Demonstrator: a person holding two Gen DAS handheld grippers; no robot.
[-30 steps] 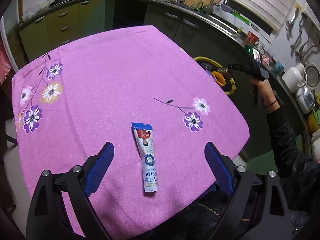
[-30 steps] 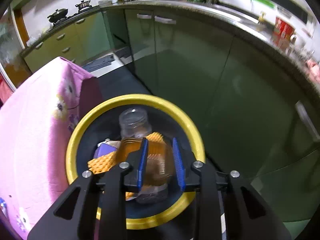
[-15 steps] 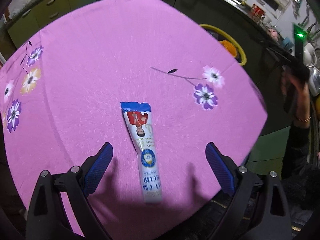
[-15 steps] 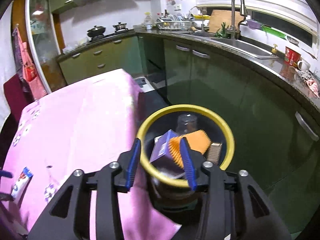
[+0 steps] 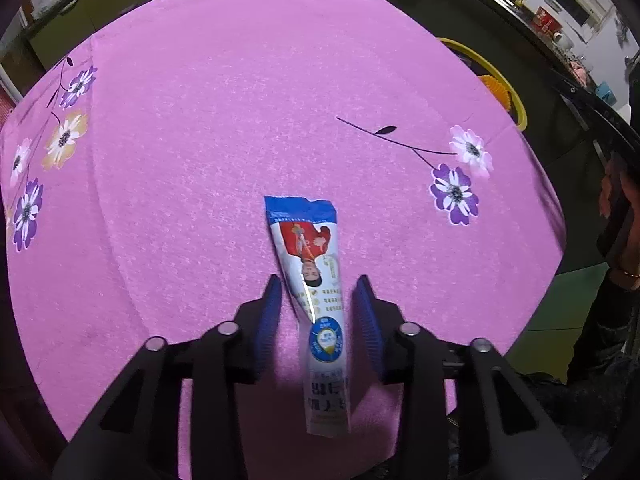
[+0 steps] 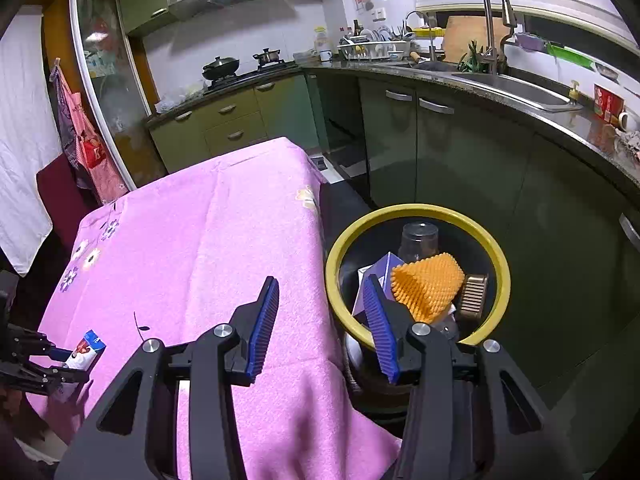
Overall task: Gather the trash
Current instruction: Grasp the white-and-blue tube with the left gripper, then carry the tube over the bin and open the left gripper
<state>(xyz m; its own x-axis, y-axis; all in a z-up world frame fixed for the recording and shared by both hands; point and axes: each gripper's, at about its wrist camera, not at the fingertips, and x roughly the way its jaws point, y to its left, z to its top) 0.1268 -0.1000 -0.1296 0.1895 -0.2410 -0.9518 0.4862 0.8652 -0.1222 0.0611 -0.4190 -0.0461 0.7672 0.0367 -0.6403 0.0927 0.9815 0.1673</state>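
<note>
A white, blue and red tube-shaped wrapper [image 5: 316, 280] lies on the pink flowered tablecloth [image 5: 240, 120] near its front edge. My left gripper [image 5: 320, 300] has its blue fingers on either side of the wrapper, partly closed with a gap on each side. The wrapper also shows in the right wrist view [image 6: 86, 352] between the left gripper's fingers. My right gripper [image 6: 320, 312] is open and empty, held above the table's right edge beside the yellow-rimmed trash bin [image 6: 496, 256].
The bin holds an orange ridged piece [image 6: 424, 284], a clear plastic cup [image 6: 418, 240], a purple-white carton [image 6: 384, 270] and a brown object [image 6: 472, 296]. Green kitchen cabinets [image 6: 460, 152] and a sink counter stand behind the bin. The bin rim shows in the left view [image 5: 504, 88].
My left gripper has lowered over the wrapper and narrowed its fingers around it. My right gripper has pulled up and back from the bin and opened wider, empty.
</note>
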